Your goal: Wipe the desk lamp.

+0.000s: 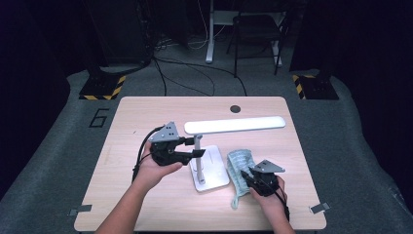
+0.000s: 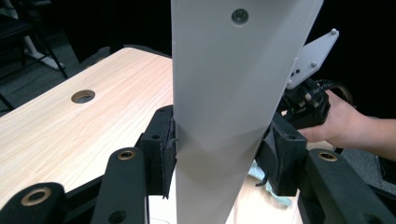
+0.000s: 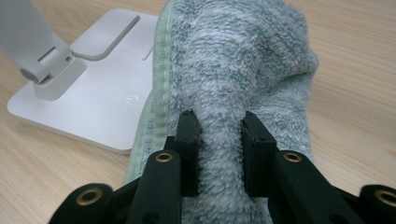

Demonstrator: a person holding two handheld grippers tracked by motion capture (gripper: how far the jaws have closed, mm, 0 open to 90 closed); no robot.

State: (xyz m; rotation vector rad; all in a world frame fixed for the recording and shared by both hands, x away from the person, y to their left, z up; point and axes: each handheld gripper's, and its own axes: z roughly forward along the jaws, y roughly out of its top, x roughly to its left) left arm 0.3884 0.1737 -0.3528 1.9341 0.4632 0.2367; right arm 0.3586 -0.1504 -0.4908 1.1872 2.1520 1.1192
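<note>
A white desk lamp stands mid-table, with a flat base (image 1: pixel 214 175), an upright stem (image 1: pixel 198 158) and a long head bar (image 1: pixel 234 125). My left gripper (image 1: pixel 197 147) comes in from the left, and its pads (image 2: pixel 164 154) press on both sides of the stem (image 2: pixel 233 93). A pale green fluffy towel (image 1: pixel 238 165) lies crumpled just right of the base. My right gripper (image 1: pixel 247 176) rests on it from the near side. In the right gripper view a raised fold of the towel (image 3: pixel 243 60) is pinched between the right gripper (image 3: pixel 219 128) pads, beside the lamp base (image 3: pixel 102 93).
The wooden table (image 1: pixel 146 112) has a round cable hole (image 1: pixel 235 108) near its far edge. A chair (image 1: pixel 258 29) and loose cables lie on the floor beyond. In the left gripper view the other hand and its gripper (image 2: pixel 306 100) show past the stem.
</note>
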